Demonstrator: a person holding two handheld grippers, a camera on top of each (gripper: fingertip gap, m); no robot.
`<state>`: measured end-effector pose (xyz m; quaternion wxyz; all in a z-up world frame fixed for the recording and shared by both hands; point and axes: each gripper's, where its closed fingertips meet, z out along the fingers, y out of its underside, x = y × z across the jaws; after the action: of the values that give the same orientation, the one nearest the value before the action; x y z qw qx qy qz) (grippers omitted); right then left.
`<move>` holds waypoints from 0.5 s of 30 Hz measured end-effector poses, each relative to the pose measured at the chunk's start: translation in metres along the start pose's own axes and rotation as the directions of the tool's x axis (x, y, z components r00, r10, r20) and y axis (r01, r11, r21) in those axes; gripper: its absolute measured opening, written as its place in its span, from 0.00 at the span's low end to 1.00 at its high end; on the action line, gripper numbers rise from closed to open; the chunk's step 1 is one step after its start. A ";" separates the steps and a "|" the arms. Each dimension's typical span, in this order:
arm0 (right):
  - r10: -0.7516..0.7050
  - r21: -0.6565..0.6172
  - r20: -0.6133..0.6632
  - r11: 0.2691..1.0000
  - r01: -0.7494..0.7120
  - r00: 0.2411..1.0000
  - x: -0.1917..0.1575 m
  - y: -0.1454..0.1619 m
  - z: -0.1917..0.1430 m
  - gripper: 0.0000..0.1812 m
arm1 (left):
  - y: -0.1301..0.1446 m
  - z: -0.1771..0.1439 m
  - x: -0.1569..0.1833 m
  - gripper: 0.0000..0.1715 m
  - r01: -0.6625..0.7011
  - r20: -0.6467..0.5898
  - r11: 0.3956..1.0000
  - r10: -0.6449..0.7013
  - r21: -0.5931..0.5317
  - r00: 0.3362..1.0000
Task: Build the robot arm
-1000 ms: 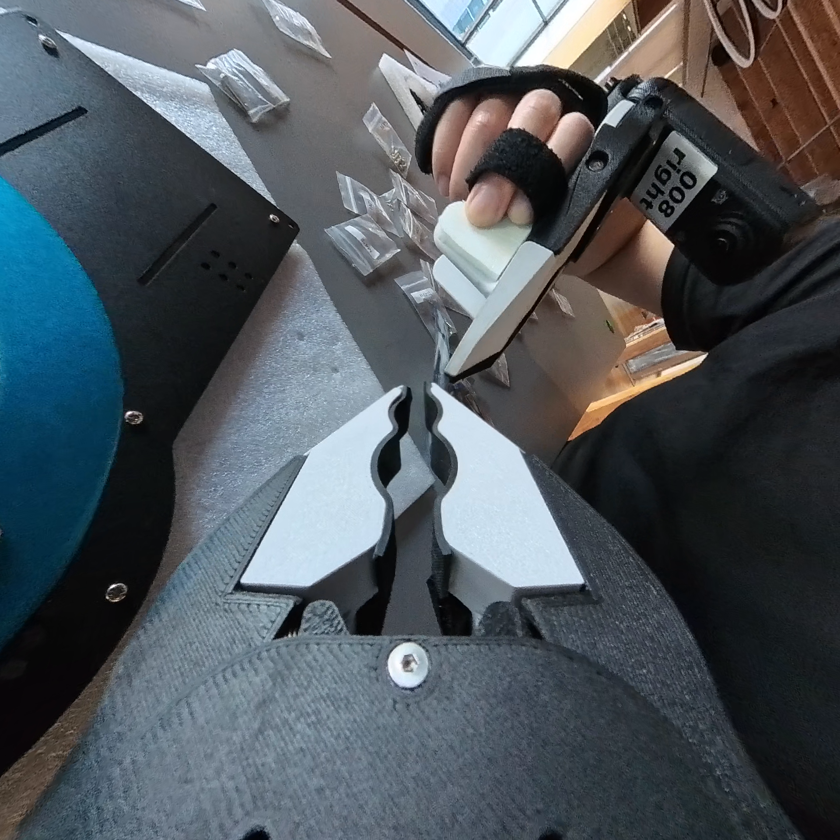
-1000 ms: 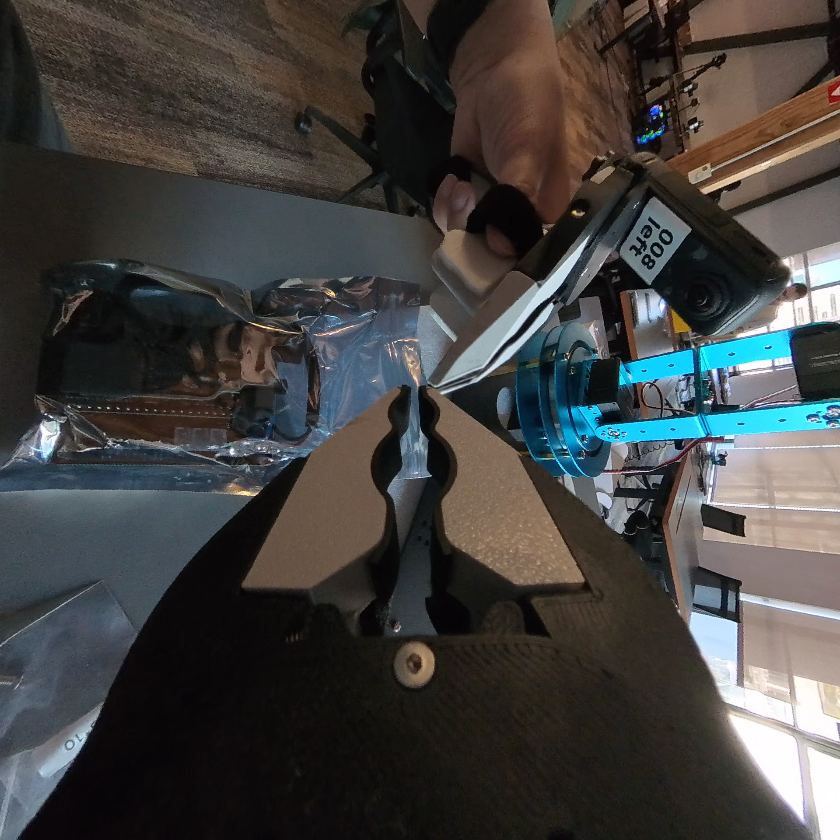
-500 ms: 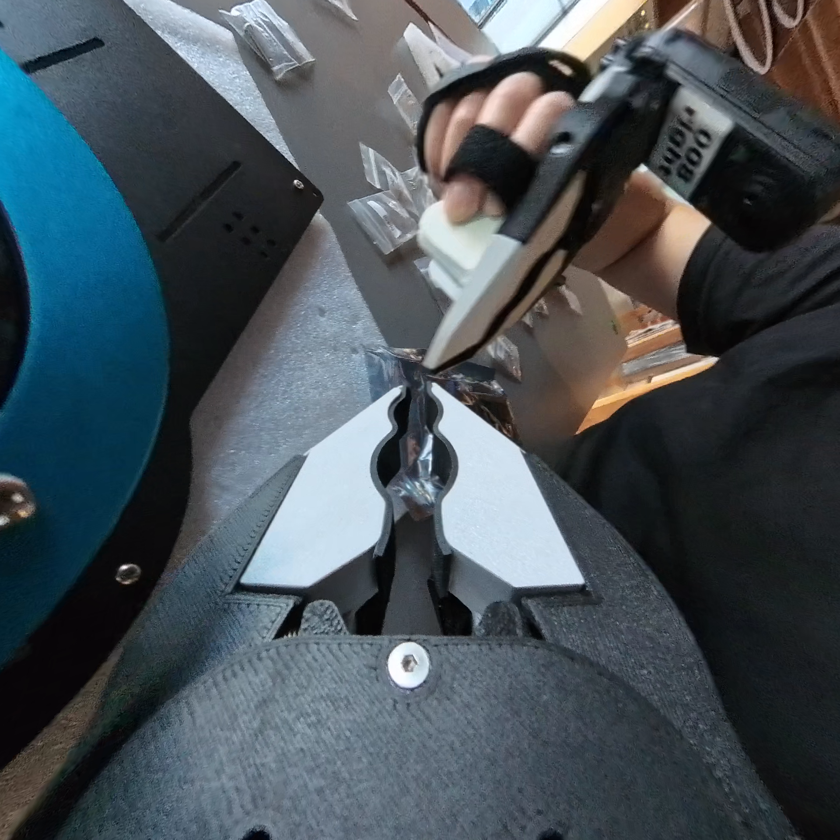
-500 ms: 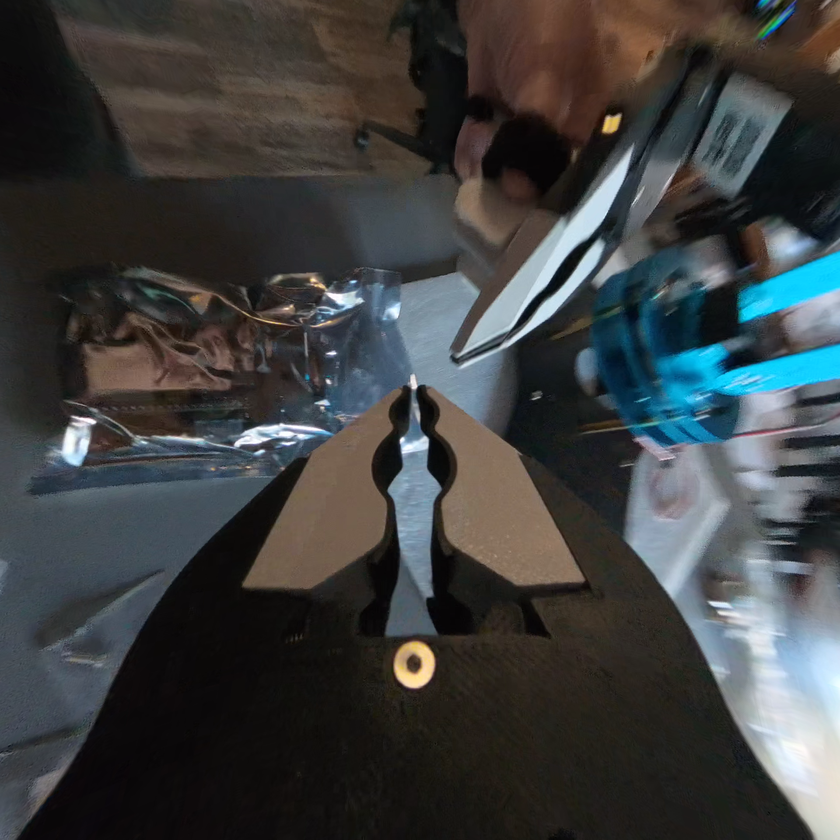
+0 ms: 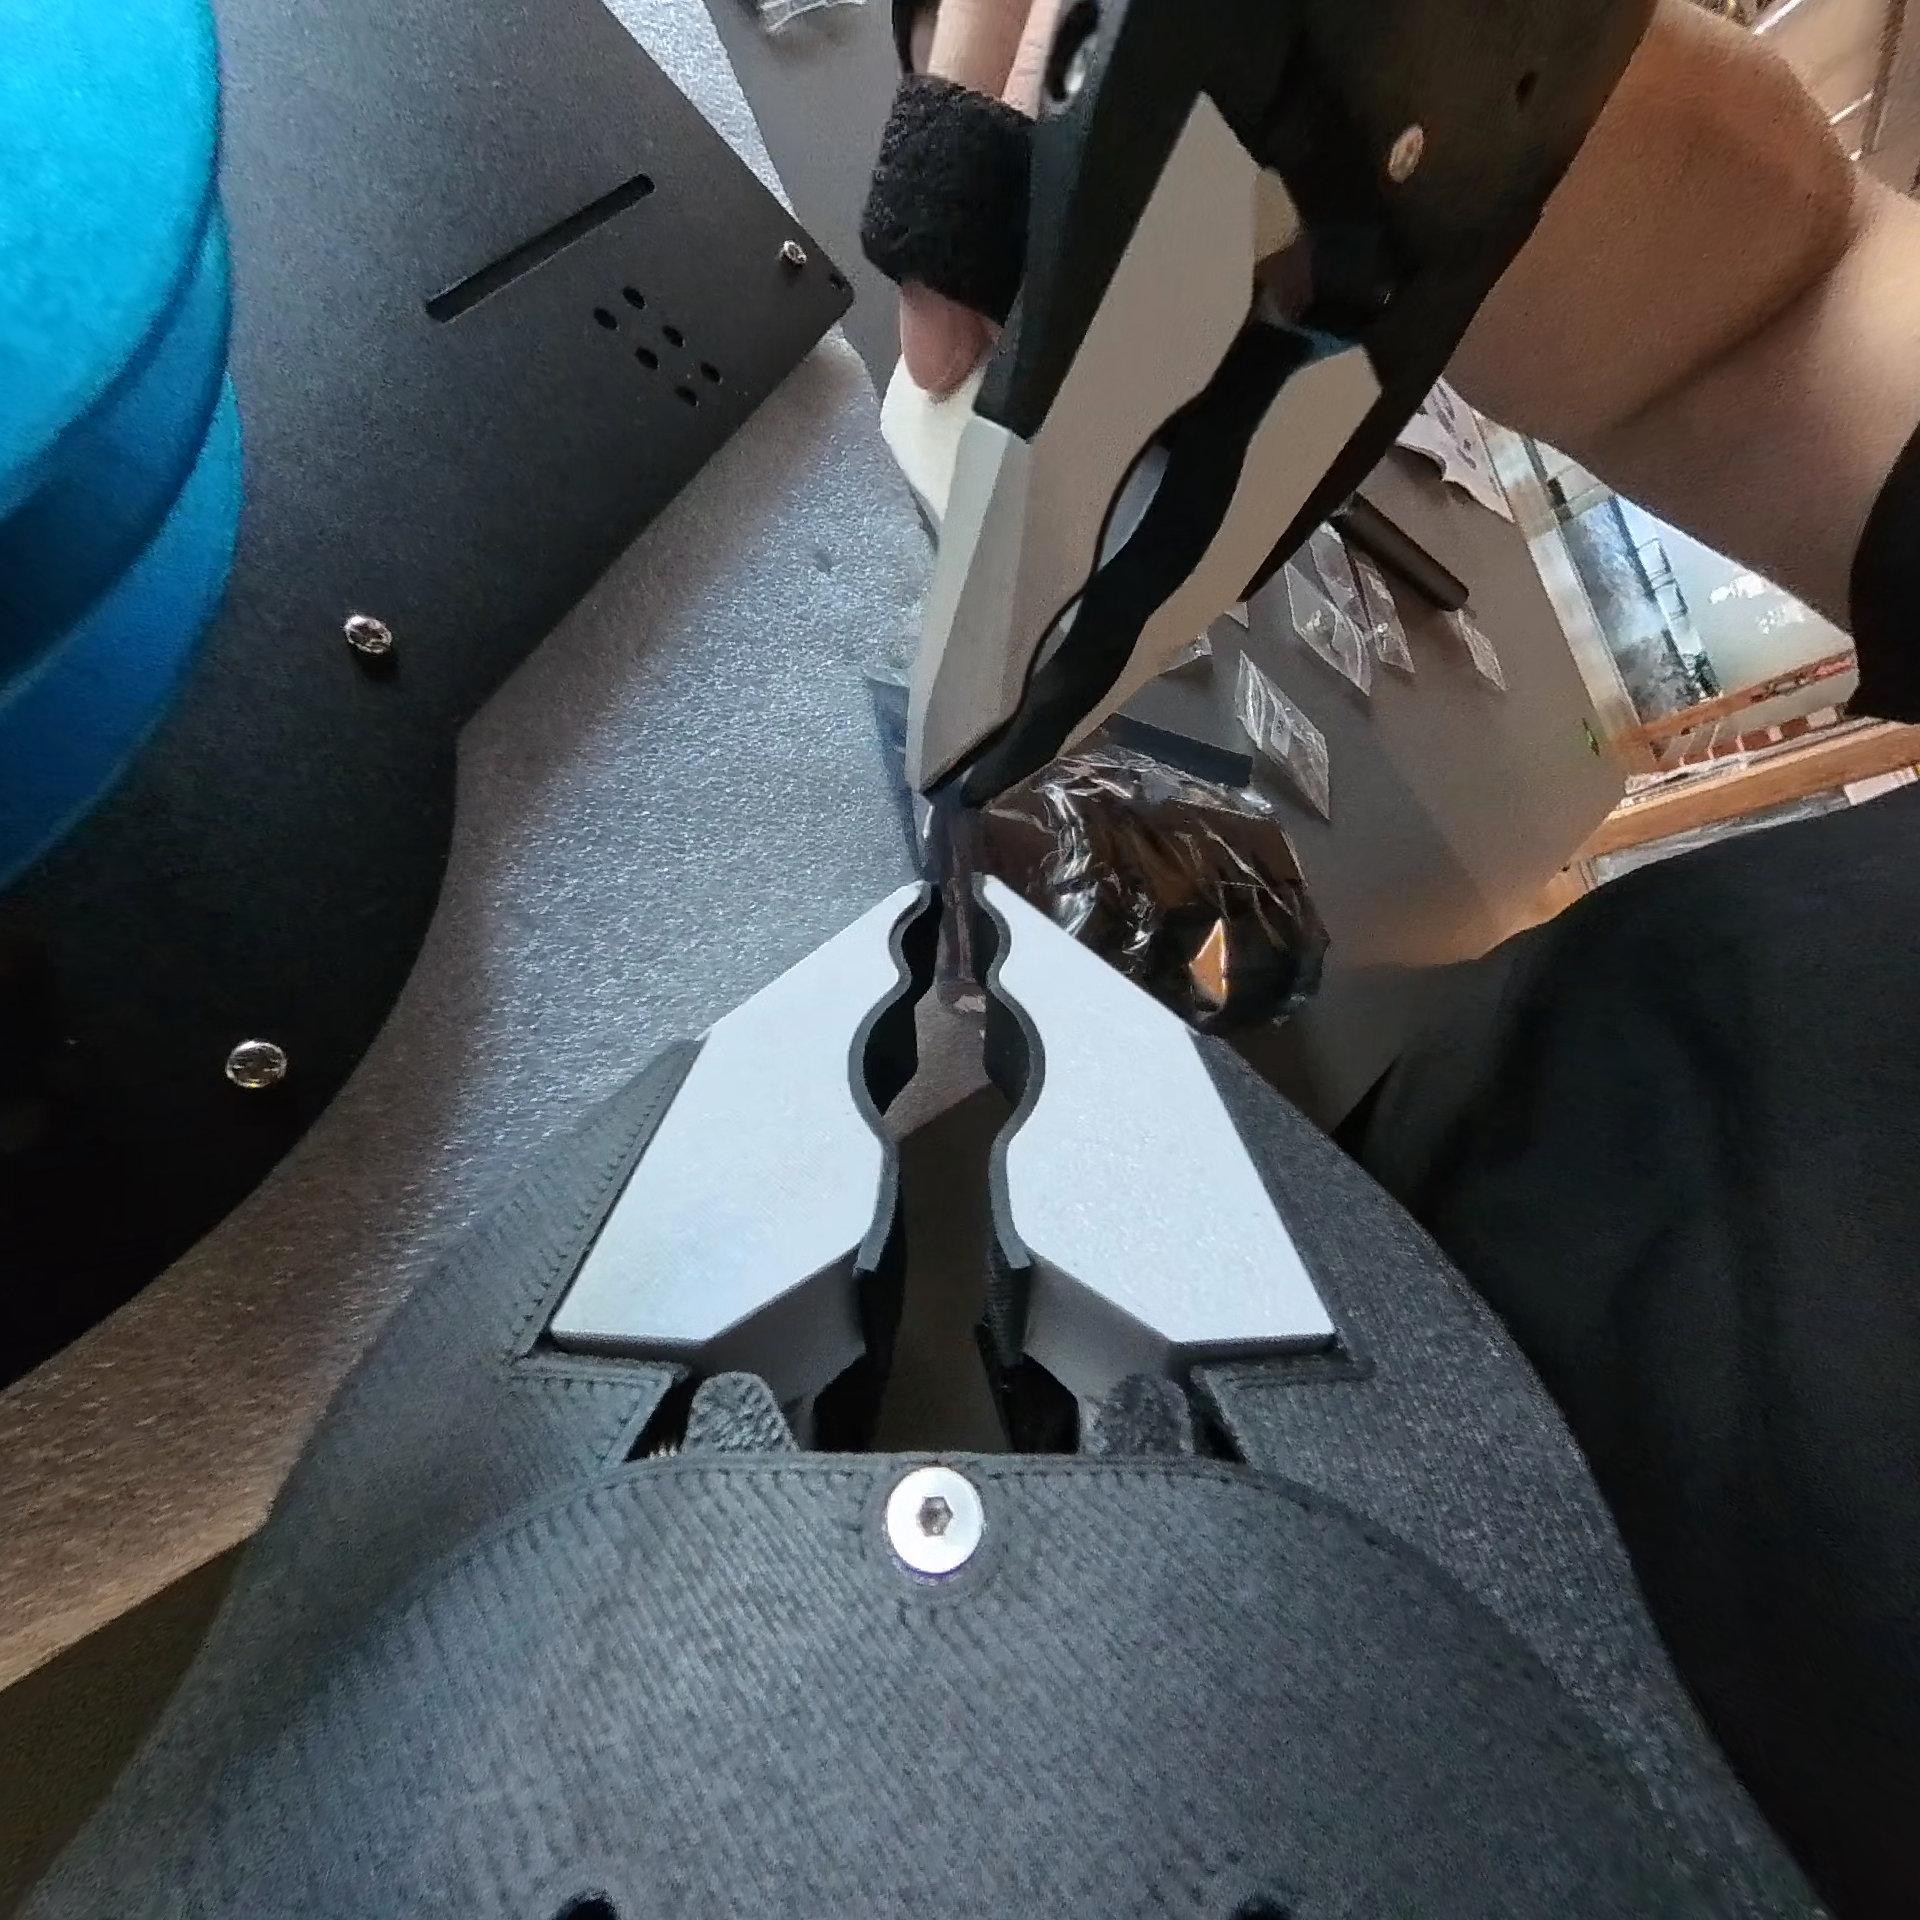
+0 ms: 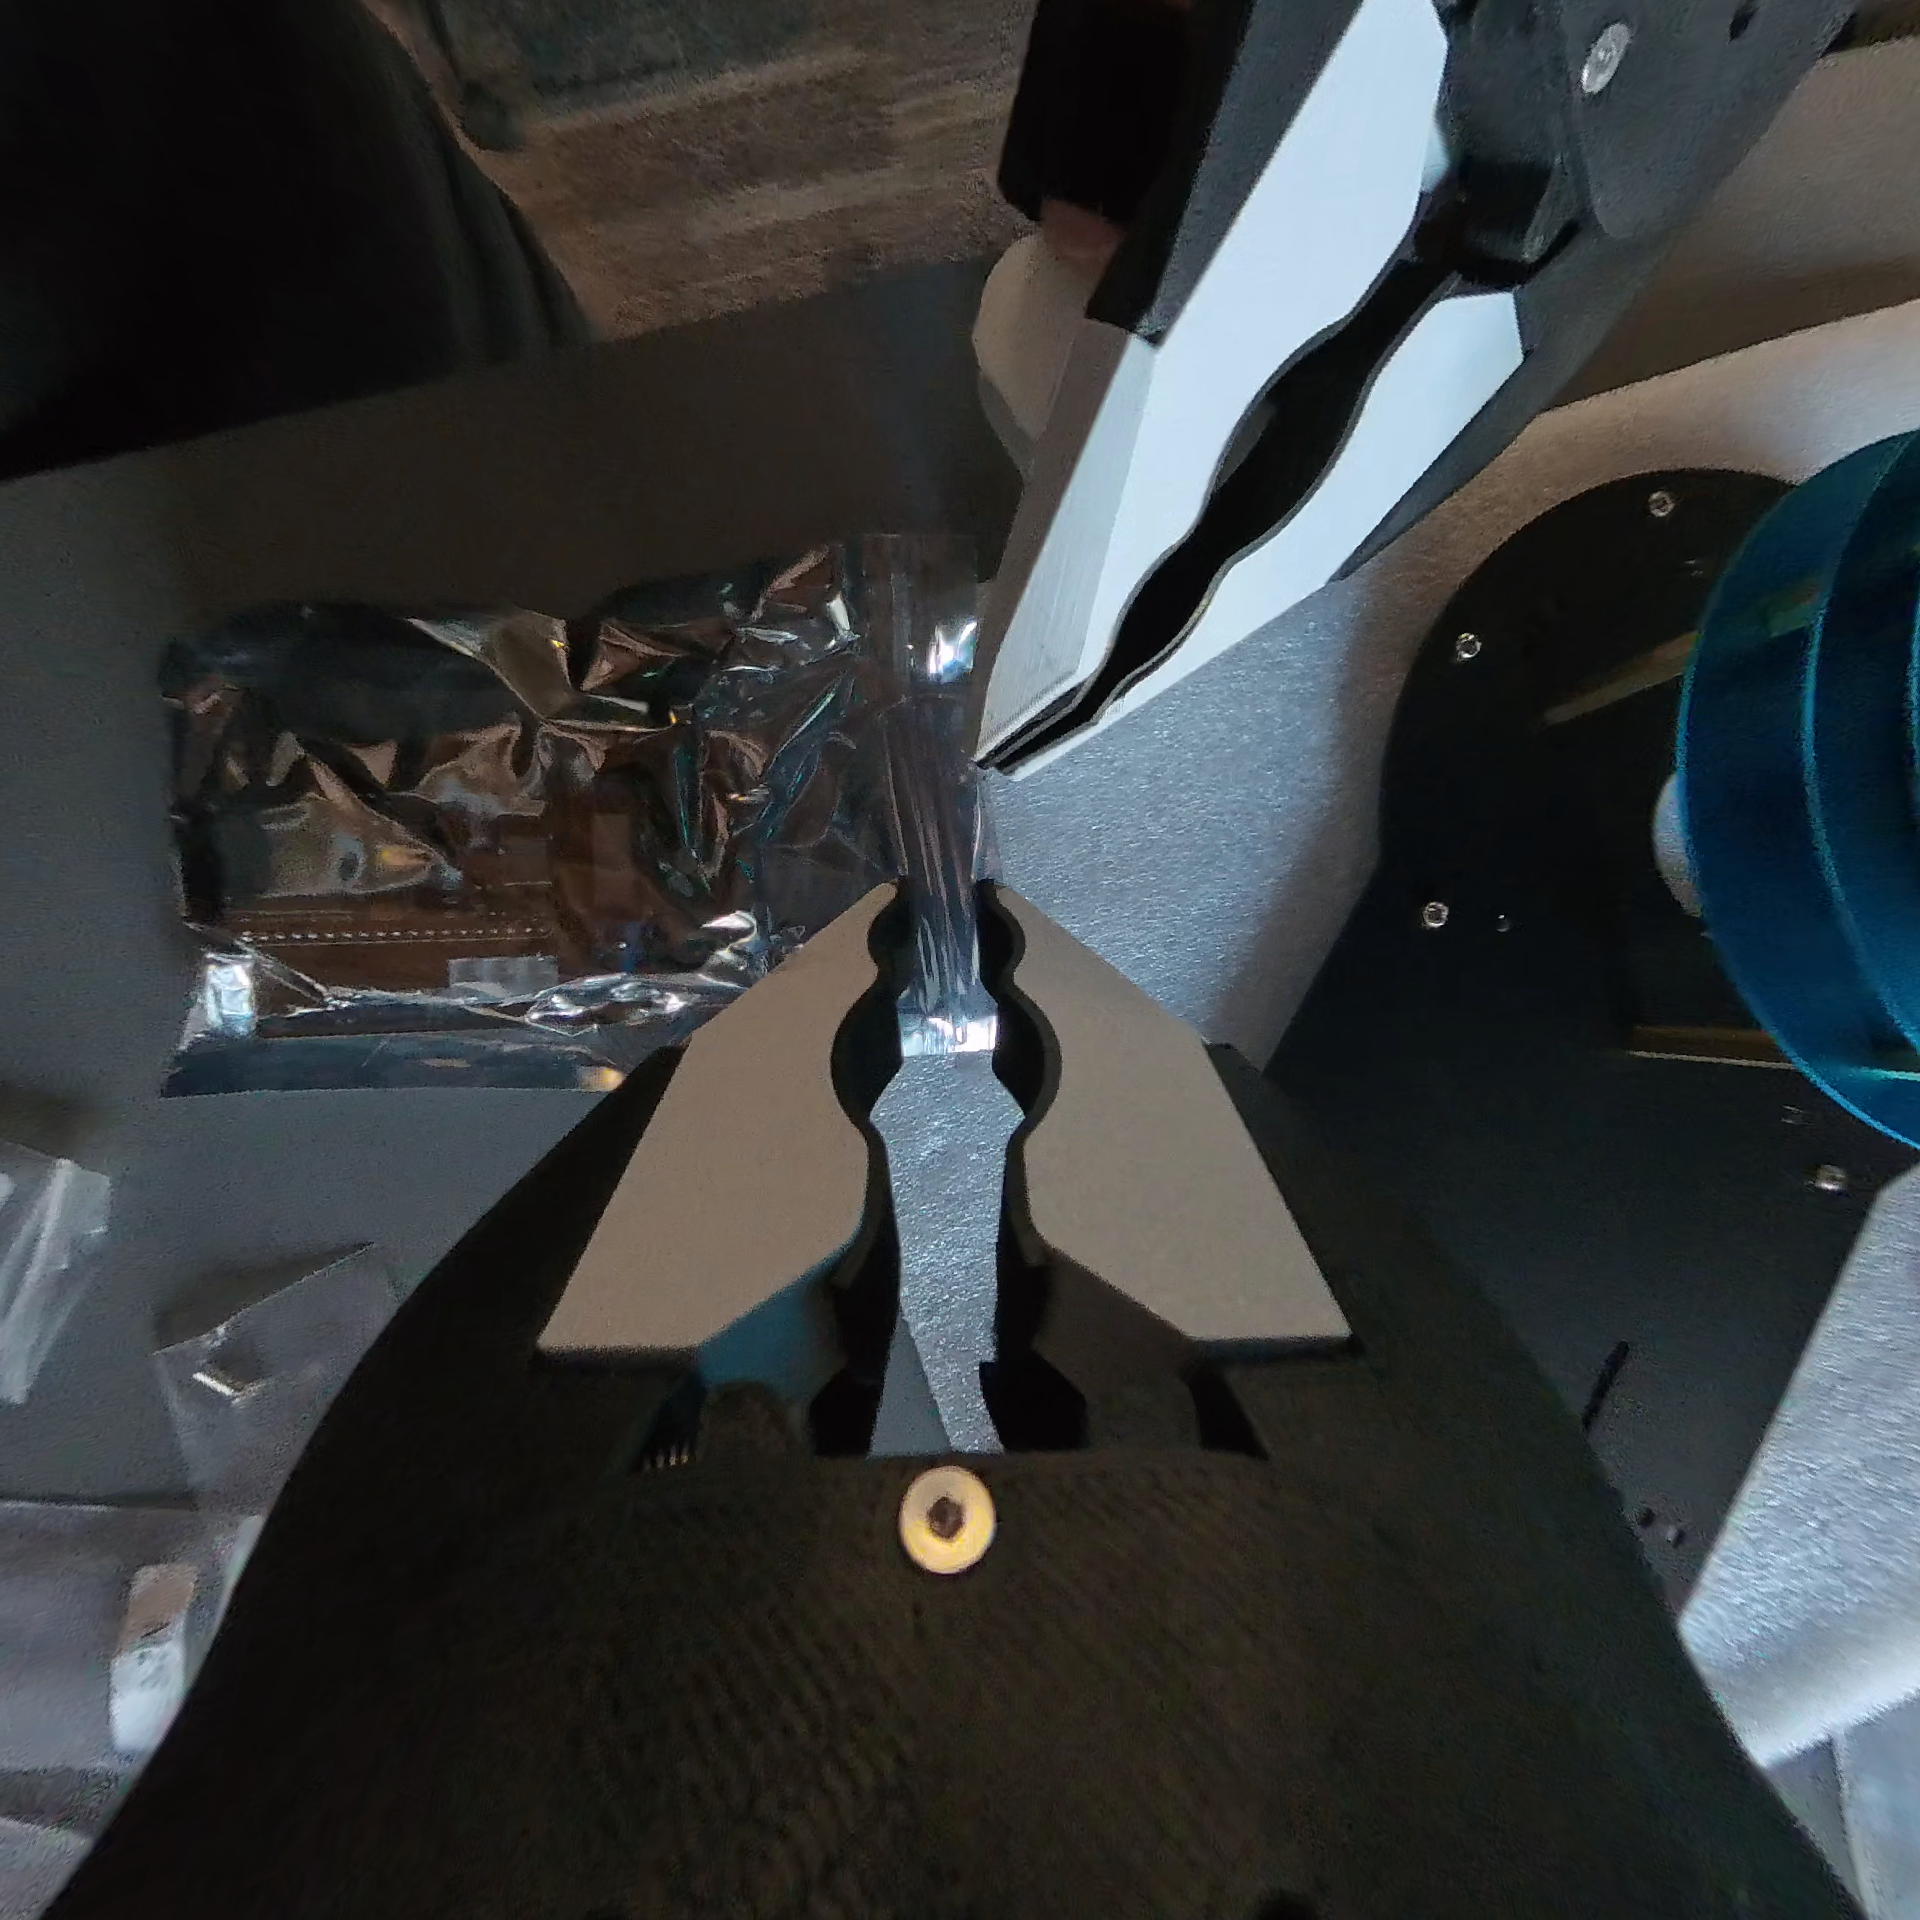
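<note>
Pinching one edge strip of a crinkled silver foil bag (image 5: 1153, 894), the left gripper (image 5: 961, 914) has its tips nearly together with the thin film caught between them, though a narrow gap shows lower down between its wavy inner faces. At 12 o'clock from it in the left wrist view, the right gripper (image 5: 951, 784) comes down steeply with its tips closed on the same strip just above, so the two sets of tips stand almost touching. In the right wrist view, the right gripper's own tips (image 6: 940, 914) clamp that strip, which runs back between its fingers, and the left gripper (image 6: 992, 764) bites the film at 12 o'clock from them. The body of the foil bag (image 6: 520, 831) spreads out toward 9 o'clock, lying on a dark grey table (image 6: 416, 499), with a brown board dimly showing through the film. Under the grippers lies a grey foam sheet (image 5: 665, 727). On it, toward 10 o'clock in the left wrist view, rests a black metal plate (image 5: 447, 364) with a slot, small holes and screws, bearing a blue disc (image 5: 94, 416). Small clear plastic bags (image 5: 1340, 613) lie on the table at 2 o'clock. A hand (image 5: 1621, 270) with a black finger strap holds the right gripper.
</note>
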<state>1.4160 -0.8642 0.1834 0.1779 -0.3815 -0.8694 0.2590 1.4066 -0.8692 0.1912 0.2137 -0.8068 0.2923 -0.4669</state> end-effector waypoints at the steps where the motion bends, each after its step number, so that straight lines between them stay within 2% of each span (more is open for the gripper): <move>1: -0.017 0.000 -0.022 1.000 0.017 1.000 0.000 0.000 0.000 0.06 | 0.000 0.000 0.000 0.02 0.001 0.000 1.000 -0.001 0.003 1.000; 9: -0.176 -0.014 -0.241 0.984 0.177 0.955 0.001 -0.006 -0.007 0.01 | -0.003 0.000 -0.002 0.00 0.026 -0.019 1.000 -0.026 -0.005 0.999; 15: -0.203 -0.027 -0.310 0.978 0.205 0.929 0.000 -0.007 -0.008 0.01 | -0.003 0.001 -0.003 0.01 0.062 -0.040 0.996 -0.064 -0.057 0.997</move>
<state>1.4162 -0.8657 0.1933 0.3396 -0.3246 -0.8646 0.1784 1.4071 -0.8646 0.1908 0.1701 -0.8112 0.2840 -0.4820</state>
